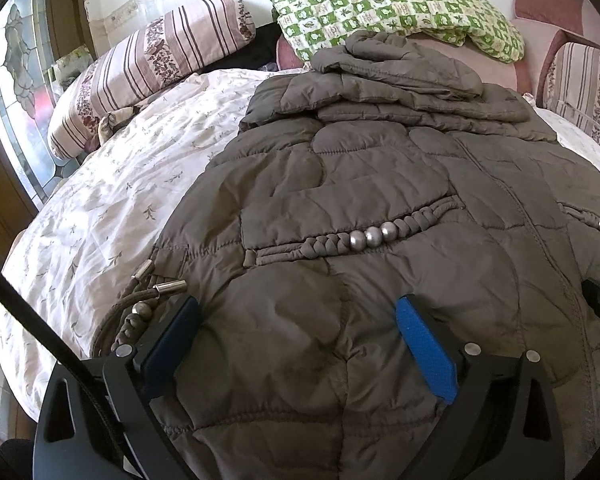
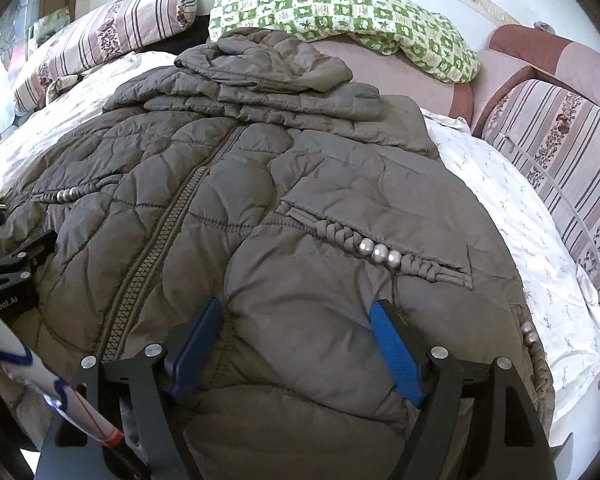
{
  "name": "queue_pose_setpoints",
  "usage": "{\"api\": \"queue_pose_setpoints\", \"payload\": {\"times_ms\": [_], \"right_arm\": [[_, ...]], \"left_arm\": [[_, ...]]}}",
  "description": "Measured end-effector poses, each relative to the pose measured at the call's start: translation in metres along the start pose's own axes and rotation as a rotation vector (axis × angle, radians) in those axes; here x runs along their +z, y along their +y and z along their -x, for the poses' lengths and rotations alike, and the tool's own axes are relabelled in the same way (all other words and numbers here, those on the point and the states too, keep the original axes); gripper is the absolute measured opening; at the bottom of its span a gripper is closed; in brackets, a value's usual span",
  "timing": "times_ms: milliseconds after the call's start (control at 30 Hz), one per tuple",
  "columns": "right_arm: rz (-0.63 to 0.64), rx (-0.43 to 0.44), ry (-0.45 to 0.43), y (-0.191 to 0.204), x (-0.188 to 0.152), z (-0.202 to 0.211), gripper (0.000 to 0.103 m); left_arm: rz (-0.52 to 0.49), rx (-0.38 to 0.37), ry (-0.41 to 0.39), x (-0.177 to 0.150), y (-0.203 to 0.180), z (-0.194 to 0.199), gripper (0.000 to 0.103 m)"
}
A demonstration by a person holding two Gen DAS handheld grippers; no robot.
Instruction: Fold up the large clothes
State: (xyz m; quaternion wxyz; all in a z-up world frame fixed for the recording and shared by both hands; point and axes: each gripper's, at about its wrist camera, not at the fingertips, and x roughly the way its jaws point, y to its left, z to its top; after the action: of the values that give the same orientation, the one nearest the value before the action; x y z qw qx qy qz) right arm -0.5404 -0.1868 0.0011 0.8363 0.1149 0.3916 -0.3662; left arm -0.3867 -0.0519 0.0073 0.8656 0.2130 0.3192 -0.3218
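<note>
Ahead of the left gripper (image 1: 298,312), a brown quilted jacket (image 1: 380,184) is recorded, laid flat on a white floral bedspread (image 1: 112,216) with its hem nearest the jaws. The blue pads (image 1: 424,344) are set wide apart over the hem, and no fabric is pinched between them. A braided pocket trim with three silver beads (image 1: 374,234) is noted just beyond the fingers, a drawcord with metal tips (image 1: 156,286) to their left, and the hood and sleeves piled at the far end. A striped bolster (image 1: 148,64) and a green checked cloth (image 1: 392,8) are listed behind. Ahead of the right gripper (image 2: 296,322), the same jacket (image 2: 260,168) is seen, its closed zip (image 2: 168,228) running away to the left of the jaws and a second beaded pocket trim (image 2: 380,254) beyond the right finger. These jaws are likewise spread, nothing being gripped. The hem is judged the next hold: both layers should be taken well inside the edge, level on either side, the drawcord kept clear, and the padding lifted evenly towards the hood.
</note>
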Motion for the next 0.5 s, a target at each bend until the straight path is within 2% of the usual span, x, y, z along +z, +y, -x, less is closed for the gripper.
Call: {"api": "queue_pose_setpoints", "payload": {"times_ms": [500], "right_arm": [[0.008,-0.002,-0.007,-0.001,-0.003,0.004,0.086]], "left_arm": [[-0.035,0.001,-0.018,-0.004,0.003,0.013,0.099]]}}
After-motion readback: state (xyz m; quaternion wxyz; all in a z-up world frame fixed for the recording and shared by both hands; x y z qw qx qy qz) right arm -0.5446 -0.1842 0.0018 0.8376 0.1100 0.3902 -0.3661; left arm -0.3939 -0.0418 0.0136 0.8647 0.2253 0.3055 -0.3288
